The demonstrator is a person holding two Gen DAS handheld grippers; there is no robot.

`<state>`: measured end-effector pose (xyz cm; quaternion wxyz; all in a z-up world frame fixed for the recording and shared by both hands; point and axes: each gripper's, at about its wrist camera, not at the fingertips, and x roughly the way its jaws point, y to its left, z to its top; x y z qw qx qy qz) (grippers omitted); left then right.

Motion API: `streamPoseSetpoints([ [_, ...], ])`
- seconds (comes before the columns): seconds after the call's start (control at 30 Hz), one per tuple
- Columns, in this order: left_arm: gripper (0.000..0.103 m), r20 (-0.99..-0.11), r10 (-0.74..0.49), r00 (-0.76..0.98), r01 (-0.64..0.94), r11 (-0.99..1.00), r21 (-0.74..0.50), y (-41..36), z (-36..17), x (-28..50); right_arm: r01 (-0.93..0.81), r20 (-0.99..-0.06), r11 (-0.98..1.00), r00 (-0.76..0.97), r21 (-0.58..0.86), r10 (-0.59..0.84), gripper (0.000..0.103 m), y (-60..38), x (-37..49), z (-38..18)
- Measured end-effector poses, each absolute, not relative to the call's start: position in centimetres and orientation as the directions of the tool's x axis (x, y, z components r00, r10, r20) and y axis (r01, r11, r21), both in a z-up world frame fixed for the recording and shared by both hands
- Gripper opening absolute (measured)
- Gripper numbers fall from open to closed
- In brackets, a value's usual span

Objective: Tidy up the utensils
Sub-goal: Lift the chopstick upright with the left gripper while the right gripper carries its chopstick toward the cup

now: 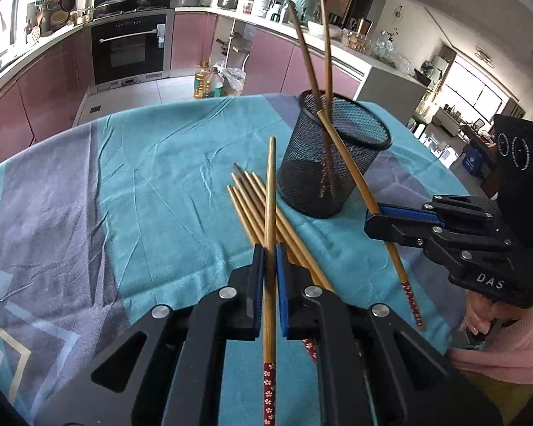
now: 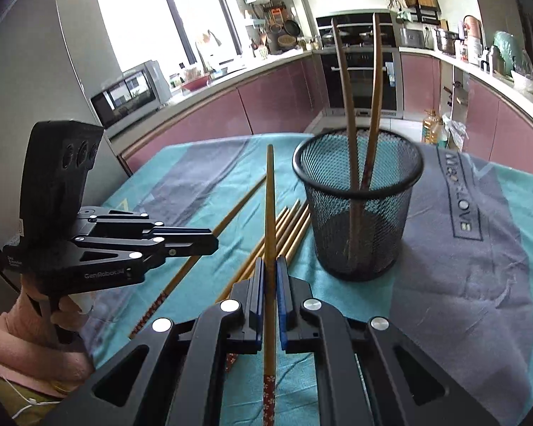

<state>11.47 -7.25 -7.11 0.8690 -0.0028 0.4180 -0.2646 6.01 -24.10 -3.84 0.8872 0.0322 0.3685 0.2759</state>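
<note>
A black mesh cup (image 1: 332,163) stands on the teal and grey tablecloth (image 1: 152,191) with two chopsticks (image 1: 303,42) upright in it; it also shows in the right wrist view (image 2: 359,213). My left gripper (image 1: 270,252) is shut on one bamboo chopstick (image 1: 270,191), held above several loose chopsticks (image 1: 252,198) lying left of the cup. My right gripper (image 2: 270,262) is shut on another chopstick (image 2: 270,195). In the left wrist view the right gripper (image 1: 373,218) sits just right of the cup, its chopstick (image 1: 351,174) slanting past the cup's rim.
The table's far edge (image 1: 195,101) drops off to a kitchen floor with oil bottles (image 1: 204,81). Pink cabinets and an oven (image 1: 129,48) stand behind. The left gripper (image 2: 195,243) shows left of the loose chopsticks (image 2: 291,227) in the right wrist view.
</note>
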Motion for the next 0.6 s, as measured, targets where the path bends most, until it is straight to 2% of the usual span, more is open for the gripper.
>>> streamPoseSetpoints([
  [0.33,0.008,-0.596,-0.578,0.557,0.539,0.798,-0.271,-5.8,-0.6,8.7,-0.471,-0.543,0.838,0.644,0.274,0.539,0.006,-26.4,5.0,-0.2],
  [0.6,0.007,-0.520,-0.601,0.607,0.543,0.791,-0.281,-5.3,2.9,8.2,-0.486,-0.484,0.838,0.687,0.248,0.542,0.006,-27.4,5.1,2.4],
])
